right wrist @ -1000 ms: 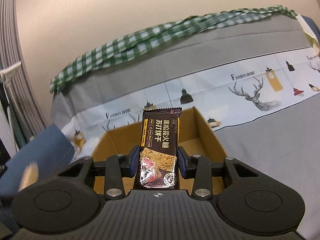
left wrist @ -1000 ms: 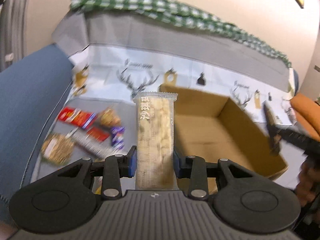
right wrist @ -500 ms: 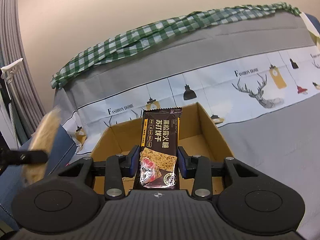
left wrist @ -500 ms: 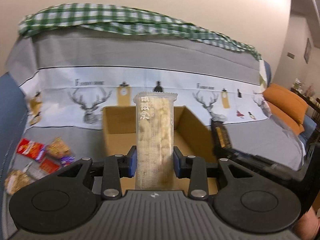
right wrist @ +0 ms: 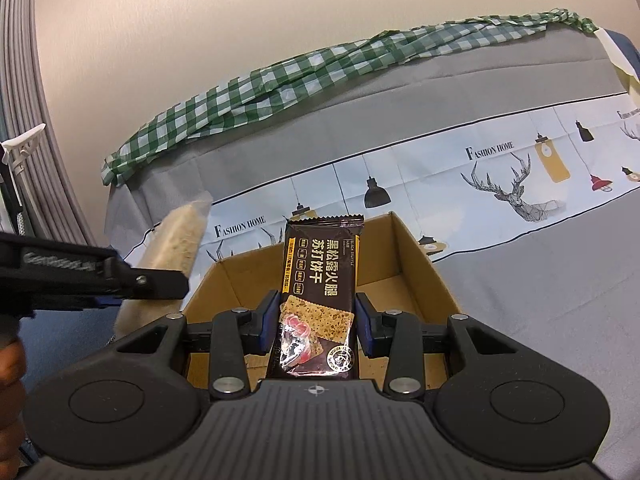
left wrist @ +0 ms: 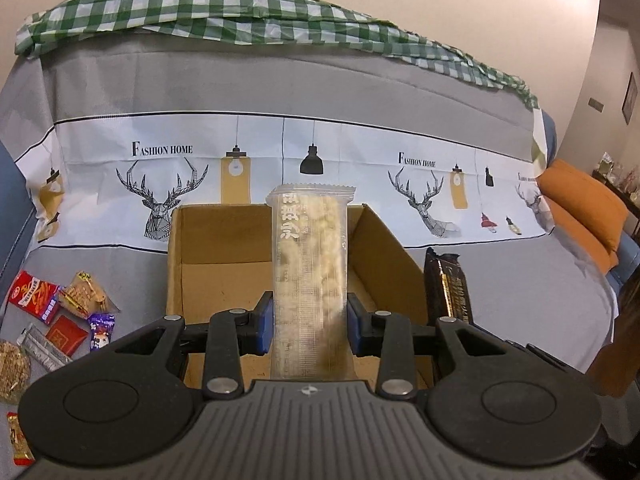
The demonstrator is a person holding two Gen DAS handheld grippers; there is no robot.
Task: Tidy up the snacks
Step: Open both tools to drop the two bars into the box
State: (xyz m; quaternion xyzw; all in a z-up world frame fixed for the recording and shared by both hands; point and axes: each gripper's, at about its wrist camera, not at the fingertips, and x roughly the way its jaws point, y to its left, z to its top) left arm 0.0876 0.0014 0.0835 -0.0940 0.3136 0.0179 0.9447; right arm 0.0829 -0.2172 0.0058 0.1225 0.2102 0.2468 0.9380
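A: Left gripper (left wrist: pixel 310 330) clamped on a clear cracker pack (left wrist: pixel 310 264), long axis running straight up the frame, sealed end at top centre, lower end down between the blue pads (left wrist: pixel 265 326).

B: Right gripper (right wrist: pixel 316 330) likewise shut around a dark biscuit pack (right wrist: pixel 320 280), standing lengthwise away from the camera, crimped edge topmost.

A: Behind both packs, one open cardboard box (left wrist: pixel 384 248) in mid-frame, resting on the grey printed cover (left wrist: pixel 120 92). Dark pack visible again at right centre of the left view, beside the box wall.

B: Clear pack showing at left centre of the right view, tilted toward upper right, over the box's left corner.

A: Count: two packs held, one box, a scatter of loose snacks (left wrist: pixel 60 316) at lower left, roughly eight, hard to separate exactly.

B: One green checked cloth (right wrist: pixel 320 64) along the top edge.
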